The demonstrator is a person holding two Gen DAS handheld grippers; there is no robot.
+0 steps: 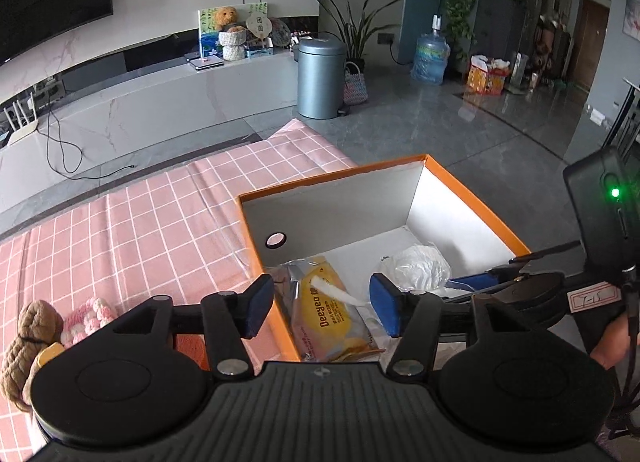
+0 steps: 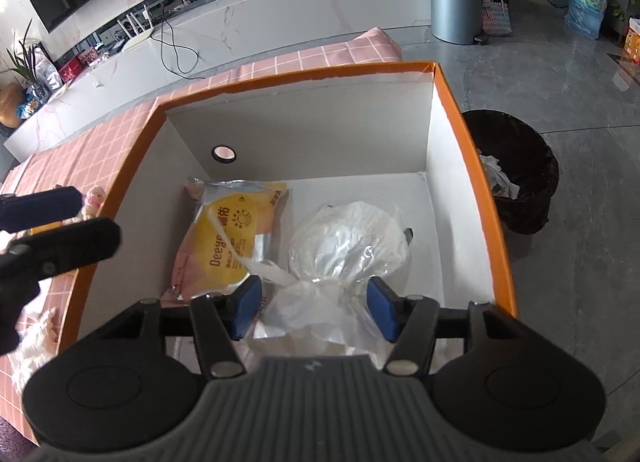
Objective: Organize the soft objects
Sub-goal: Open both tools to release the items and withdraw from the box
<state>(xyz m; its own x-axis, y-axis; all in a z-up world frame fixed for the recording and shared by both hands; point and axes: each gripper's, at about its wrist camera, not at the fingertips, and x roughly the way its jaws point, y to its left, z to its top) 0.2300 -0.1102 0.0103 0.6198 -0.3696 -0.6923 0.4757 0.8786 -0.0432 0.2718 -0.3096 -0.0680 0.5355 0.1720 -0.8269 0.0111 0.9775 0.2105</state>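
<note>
- Right gripper (image 2: 313,308) was held open, pads clear either side of the clear bag (image 2: 344,246), judged released inside the orange box (image 2: 472,166).
- Left gripper (image 1: 321,308) was held open over the yellow packet (image 1: 328,314), nothing gripped.
- Plush toys (image 1: 36,326) were left unpacked on the pink cloth (image 1: 160,214).

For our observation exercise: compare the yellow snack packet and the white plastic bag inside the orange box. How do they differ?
The yellow snack packet lies flat, printed and sealed; the white plastic bag is plain, crumpled and bulges upward. The packet is by the holed wall; the bag is on the other side, between the right gripper's open jaws. Both rest on the orange box's floor.
</note>
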